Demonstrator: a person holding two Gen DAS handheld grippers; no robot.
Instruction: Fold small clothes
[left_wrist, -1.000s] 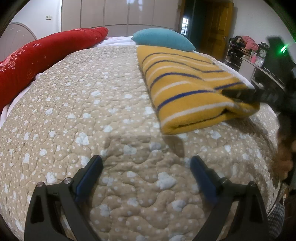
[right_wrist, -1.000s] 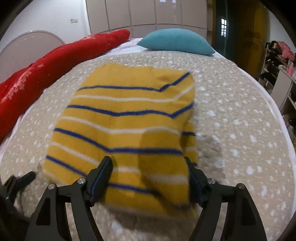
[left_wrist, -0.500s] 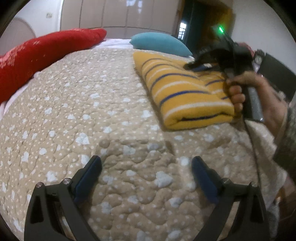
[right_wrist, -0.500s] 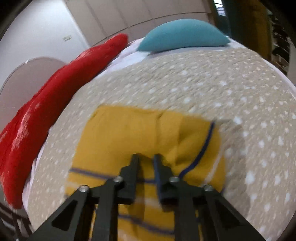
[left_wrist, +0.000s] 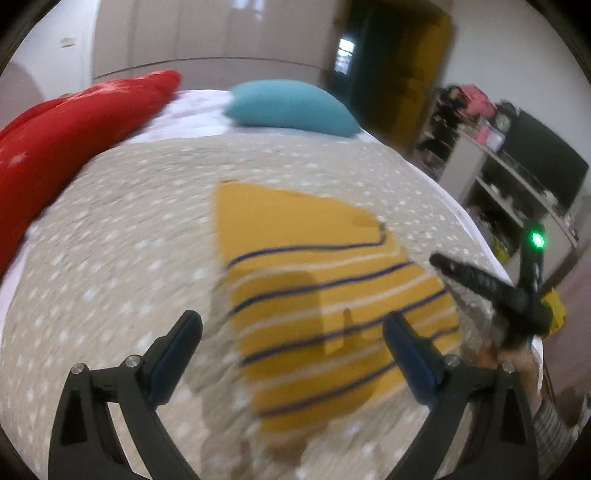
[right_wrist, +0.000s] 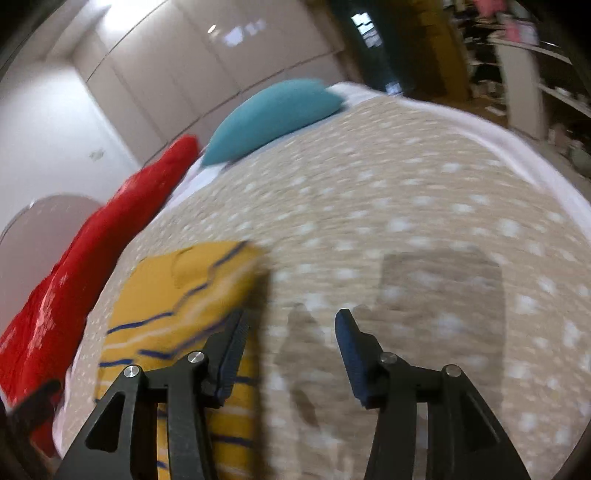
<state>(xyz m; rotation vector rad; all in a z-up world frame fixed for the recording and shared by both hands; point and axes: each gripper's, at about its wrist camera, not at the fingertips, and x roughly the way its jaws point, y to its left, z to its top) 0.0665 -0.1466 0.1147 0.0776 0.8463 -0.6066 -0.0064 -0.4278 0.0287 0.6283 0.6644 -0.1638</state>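
A folded yellow garment (left_wrist: 314, 280) with blue and white stripes lies flat on the beige dotted bedspread (left_wrist: 122, 236). My left gripper (left_wrist: 291, 332) is open and empty, held above the garment's near end. My right gripper (right_wrist: 290, 325) is open and empty, above the bedspread just right of the garment (right_wrist: 177, 295). Its left finger overlaps the garment's right edge in view. The right gripper also shows in the left wrist view (left_wrist: 491, 291), beside the garment's right edge.
A teal pillow (left_wrist: 291, 107) and a long red cushion (left_wrist: 74, 122) lie at the head of the bed. Shelves with clutter (left_wrist: 517, 173) stand right of the bed. The bed's right edge (right_wrist: 535, 170) drops off.
The right gripper was shut over the garment half a second ago; now it is open and off to the garment's right. The left gripper has swung right, over the garment.
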